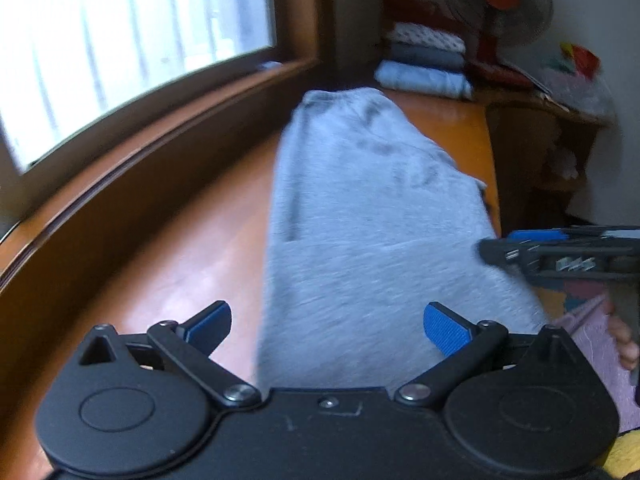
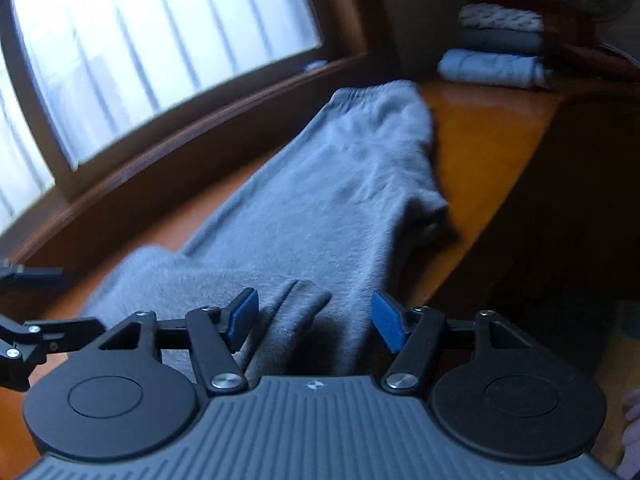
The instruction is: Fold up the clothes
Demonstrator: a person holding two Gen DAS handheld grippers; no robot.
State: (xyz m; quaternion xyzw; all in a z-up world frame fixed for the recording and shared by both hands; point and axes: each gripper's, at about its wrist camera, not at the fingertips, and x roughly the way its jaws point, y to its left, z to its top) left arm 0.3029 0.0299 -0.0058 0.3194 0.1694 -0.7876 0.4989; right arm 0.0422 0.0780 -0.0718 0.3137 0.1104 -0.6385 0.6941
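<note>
The grey sweatpants (image 1: 360, 216) are laid lengthwise on the orange-brown table (image 1: 192, 248) beside the window (image 1: 120, 40), waistband at the far end. A stack of 3 folded garments (image 1: 426, 60) is seen beyond them at the table's far end, with a fan (image 1: 498, 0) behind. The left gripper (image 1: 327, 326) is spread wide above the near cloth, and the right gripper (image 2: 314, 316) is likewise held open, nothing gripped, a fold of the fabric lying between its pads.

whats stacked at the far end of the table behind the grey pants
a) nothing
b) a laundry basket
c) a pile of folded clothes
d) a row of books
c: beyond the grey fleece pants on the orange wooden table, a pile of folded clothes sits stacked by the far wall.
</note>
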